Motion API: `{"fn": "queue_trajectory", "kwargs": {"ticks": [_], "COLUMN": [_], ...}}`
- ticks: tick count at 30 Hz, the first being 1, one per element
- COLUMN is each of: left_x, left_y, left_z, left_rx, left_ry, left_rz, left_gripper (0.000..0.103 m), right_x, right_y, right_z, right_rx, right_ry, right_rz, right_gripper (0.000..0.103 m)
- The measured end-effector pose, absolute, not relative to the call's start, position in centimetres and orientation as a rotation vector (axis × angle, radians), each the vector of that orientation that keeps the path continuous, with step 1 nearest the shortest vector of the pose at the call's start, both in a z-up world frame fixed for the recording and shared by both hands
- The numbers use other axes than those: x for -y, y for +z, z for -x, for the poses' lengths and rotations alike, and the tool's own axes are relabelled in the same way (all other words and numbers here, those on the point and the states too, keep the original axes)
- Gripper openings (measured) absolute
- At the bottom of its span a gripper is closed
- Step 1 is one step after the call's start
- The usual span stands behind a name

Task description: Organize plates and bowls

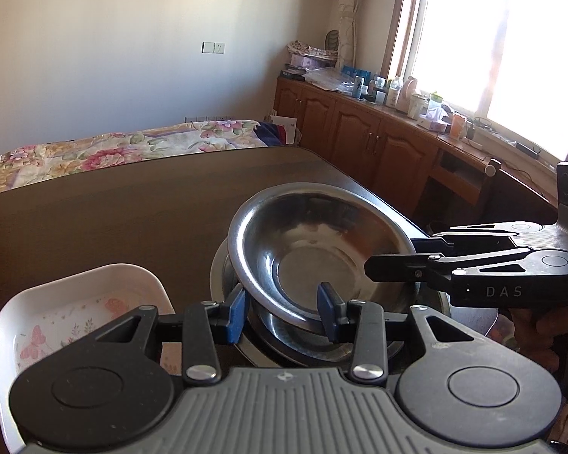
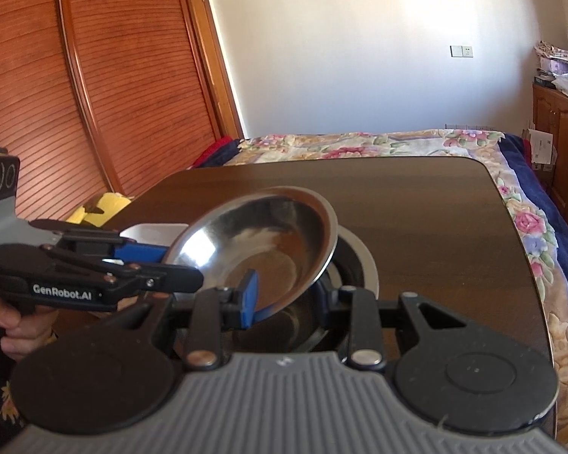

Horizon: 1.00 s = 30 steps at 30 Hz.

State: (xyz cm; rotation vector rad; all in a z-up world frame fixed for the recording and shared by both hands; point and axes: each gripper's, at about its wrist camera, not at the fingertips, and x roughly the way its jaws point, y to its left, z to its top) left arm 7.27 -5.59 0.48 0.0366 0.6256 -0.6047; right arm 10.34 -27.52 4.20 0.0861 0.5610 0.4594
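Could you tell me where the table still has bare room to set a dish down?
The far half of the table, toward the bed, is bare. The near edge is crowded: white tray beside the steel bowl and the dish stack beneath it.

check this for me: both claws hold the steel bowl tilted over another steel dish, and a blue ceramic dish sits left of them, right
Not quite: the ceramic dish is white with pink butterflies, not blue, as the left wrist view shows. Both claws, left and right, do hold the steel bowl tilted over another steel dish.

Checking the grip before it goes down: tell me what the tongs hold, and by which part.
Both tongs hold the tilted steel bowl by its rim: the left tongs on one side, the right tongs on another, above a second steel bowl.
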Motion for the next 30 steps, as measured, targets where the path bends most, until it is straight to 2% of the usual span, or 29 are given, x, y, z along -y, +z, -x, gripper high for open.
{"fn": "queue_trajectory", "kwargs": {"ticks": [4,13,18,30], "left_x": [5.5,5.4,4.9,3.2], "left_y": [0.4,-0.3,-0.1,0.4], "left_z": [-7.4,-7.1,-7.1,-7.3], "left_rx": [-0.623,-0.622,-0.608,-0.579], "left_ry": [-0.606,-0.590,-0.579,-0.545], "left_rz": [-0.029,-0.033,-0.024,0.025], "left_gripper": [0.040,0.040,0.040,0.040], "right_x": [28.0,28.5,28.4,27.1], "right_y": [4.0,3.3,3.3,4.0], "right_z": [-10.4,-10.7,-10.8,-10.4], "right_rx": [-0.573,-0.582,-0.581,-0.552], "right_ry": [0.447,0.425,0.418,0.386], "right_rz": [-0.114,-0.154,-0.154,0.000], "right_gripper": [0.024,0.015,0.012,0.015]}}
